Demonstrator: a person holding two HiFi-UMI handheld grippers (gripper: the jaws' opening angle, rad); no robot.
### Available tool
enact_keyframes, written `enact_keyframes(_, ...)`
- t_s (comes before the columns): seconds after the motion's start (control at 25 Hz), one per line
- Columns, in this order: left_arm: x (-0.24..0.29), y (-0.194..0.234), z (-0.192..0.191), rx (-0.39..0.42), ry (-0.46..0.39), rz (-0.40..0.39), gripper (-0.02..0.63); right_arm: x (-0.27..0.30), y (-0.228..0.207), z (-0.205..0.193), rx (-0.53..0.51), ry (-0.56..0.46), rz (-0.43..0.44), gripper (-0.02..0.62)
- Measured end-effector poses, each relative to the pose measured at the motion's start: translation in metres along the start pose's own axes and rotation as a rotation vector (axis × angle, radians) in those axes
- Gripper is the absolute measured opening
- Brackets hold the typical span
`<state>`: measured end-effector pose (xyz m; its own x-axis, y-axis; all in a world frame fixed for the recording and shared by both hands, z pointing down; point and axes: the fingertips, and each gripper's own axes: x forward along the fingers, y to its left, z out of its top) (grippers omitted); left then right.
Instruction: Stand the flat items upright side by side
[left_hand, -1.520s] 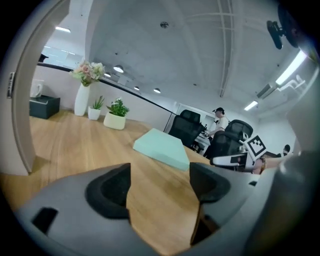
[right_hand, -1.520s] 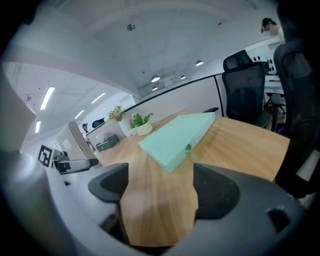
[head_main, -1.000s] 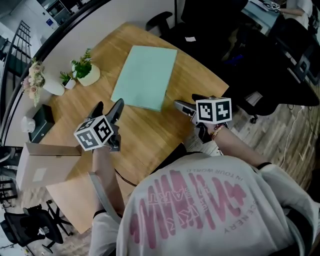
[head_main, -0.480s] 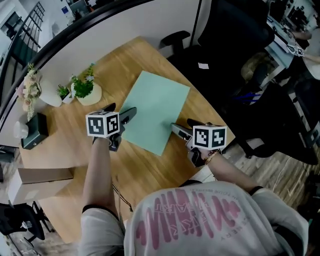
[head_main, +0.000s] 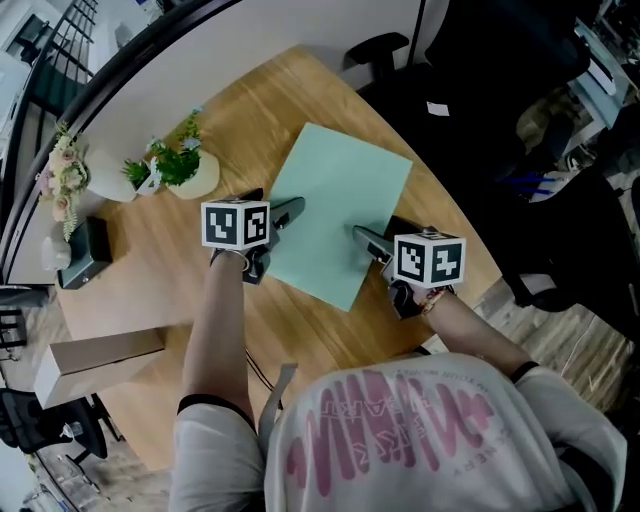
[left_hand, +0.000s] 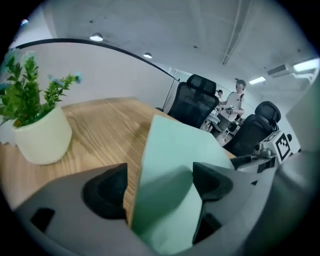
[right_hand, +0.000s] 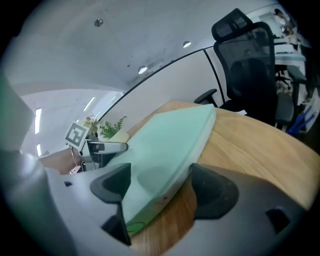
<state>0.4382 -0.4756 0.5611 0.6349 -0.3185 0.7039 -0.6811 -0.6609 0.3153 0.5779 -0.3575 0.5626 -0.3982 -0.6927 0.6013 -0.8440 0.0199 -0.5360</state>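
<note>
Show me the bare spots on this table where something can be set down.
Free: the wood of the table between the black box and the left claw; the far strip between the plant pot and the green stack. Crowded: around the stack, with the right claw on its other side.

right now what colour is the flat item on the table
The flat item is plain pale mint green, no pattern; the head view shows it best.
</note>
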Motion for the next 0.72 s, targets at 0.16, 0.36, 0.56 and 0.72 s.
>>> enact_keyframes(0.16,-0.005,-0.027,-0.033,-0.152,0.11,-0.121,0.377,-0.002,-0.008,-0.003,-0.019,0.017,-0.053,0.39)
enact_keyframes(0.36,-0.019,-0.057,-0.07,-0.163,0.123,-0.098,0.385,-0.02,-0.008,-0.027,-0.074,0.091,-0.107,0.391)
enact_keyframes(0.56,-0.037,-0.09,-0.105,-0.184,0.09,-0.072,0.383,-0.051,-0.007,-0.057,-0.101,0.126,-0.117,0.391)
enact_keyframes(0.72,-0.067,-0.114,-0.131,-0.178,-0.005,-0.041,0.383,-0.077,0.006,-0.078,-0.149,0.091,-0.086,0.391)
